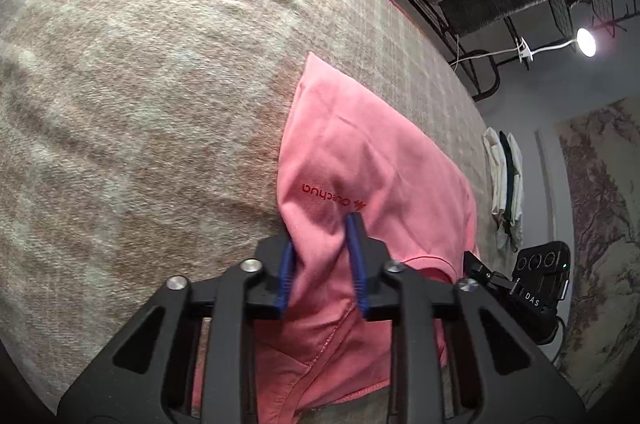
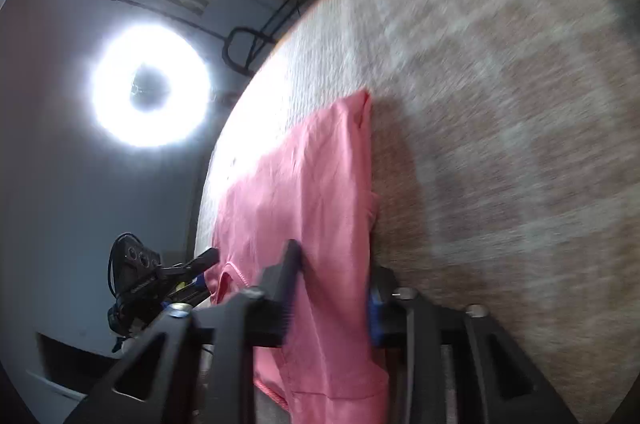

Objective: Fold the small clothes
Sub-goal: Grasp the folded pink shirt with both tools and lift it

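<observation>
Both grippers pinch pink shirt [image 1: 372, 160]'s near edge.

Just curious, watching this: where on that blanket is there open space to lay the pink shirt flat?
The checked blanket lies bare beyond and beside the pink shirt, up to its far edge. It is crowded only near the cameras, where both grippers' fingers pinch the shirt.
</observation>
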`<action>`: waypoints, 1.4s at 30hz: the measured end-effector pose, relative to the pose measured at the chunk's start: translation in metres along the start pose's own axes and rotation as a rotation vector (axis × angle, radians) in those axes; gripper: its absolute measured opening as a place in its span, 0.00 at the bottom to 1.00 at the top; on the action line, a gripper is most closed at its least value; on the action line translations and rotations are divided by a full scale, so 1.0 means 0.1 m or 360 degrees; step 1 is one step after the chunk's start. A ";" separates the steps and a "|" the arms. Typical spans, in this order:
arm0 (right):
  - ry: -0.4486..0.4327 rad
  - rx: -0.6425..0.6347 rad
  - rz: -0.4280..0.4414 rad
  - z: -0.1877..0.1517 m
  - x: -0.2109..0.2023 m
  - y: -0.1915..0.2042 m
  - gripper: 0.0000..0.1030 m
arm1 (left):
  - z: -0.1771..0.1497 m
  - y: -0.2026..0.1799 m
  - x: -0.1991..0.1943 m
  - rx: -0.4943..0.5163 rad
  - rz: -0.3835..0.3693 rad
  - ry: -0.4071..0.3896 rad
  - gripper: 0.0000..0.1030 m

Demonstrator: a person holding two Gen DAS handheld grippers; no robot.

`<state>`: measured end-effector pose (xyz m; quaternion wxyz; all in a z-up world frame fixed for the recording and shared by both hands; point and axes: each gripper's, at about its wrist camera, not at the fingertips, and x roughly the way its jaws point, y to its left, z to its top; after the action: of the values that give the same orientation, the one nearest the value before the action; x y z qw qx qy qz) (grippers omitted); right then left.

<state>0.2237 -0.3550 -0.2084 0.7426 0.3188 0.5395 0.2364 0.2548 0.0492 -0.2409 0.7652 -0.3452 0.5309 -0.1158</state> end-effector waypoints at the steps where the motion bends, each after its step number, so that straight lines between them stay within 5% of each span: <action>1: 0.0008 0.0000 -0.0002 -0.01 0.04 0.02 0.16 | -0.01 -0.04 0.01 0.0023 0.0008 -0.0001 0.09; 8: -0.0055 -0.0184 -0.0182 0.01 0.07 0.39 0.07 | -0.07 -0.37 -0.18 0.0229 0.0108 -0.0140 0.05; 13: -0.0104 -0.0315 -0.0239 0.03 -0.02 0.63 0.06 | -0.08 -0.39 -0.28 0.0217 0.0108 -0.0193 0.04; 23: -0.0082 -0.0340 -0.0344 0.01 0.05 0.57 0.06 | -0.06 -0.16 -0.08 0.0151 0.0165 -0.0103 0.04; 25: -0.0056 -0.0326 -0.0289 0.01 0.03 0.47 0.14 | -0.04 -0.12 -0.07 0.0112 0.0144 -0.0086 0.12; 26: -0.0042 -0.0322 -0.0276 0.02 0.03 0.45 0.18 | -0.02 -0.10 -0.08 0.0098 0.0127 -0.0083 0.26; 27: -0.0045 -0.0309 -0.0272 0.04 0.01 0.40 0.37 | 0.00 -0.08 -0.09 0.0085 0.0107 -0.0097 0.42; 28: -0.0064 -0.0296 -0.0266 0.05 -0.01 0.37 0.44 | 0.01 -0.06 -0.09 0.0076 0.0093 -0.0108 0.47; 32: -0.0071 -0.0141 -0.0113 0.12 0.03 0.16 0.45 | 0.02 -0.08 -0.02 0.0081 0.0065 -0.0117 0.48; 34: -0.0102 -0.0077 -0.0033 0.14 0.11 0.09 0.43 | 0.03 -0.15 0.03 0.0115 0.0065 -0.0113 0.47; 36: -0.0114 -0.0054 0.0006 0.18 0.22 0.09 0.33 | 0.04 -0.22 0.11 0.0134 0.0103 -0.0101 0.11; 37: -0.0107 -0.0061 -0.0007 0.20 0.27 0.12 0.16 | 0.03 -0.25 0.13 0.0140 0.0130 -0.0111 0.11; 38: -0.0091 -0.0101 -0.0066 0.21 0.34 0.18 0.10 | 0.03 -0.29 0.13 0.0147 0.0158 -0.0138 0.09; 42: -0.0174 -0.0400 -0.0318 0.19 0.33 0.62 0.07 | 0.00 -0.57 -0.05 0.0254 0.0204 -0.0278 0.07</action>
<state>0.2509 -0.2936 -0.1805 0.8246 0.1805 0.4936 0.2092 0.2637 0.0104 -0.2001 0.8395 -0.2573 0.4722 -0.0780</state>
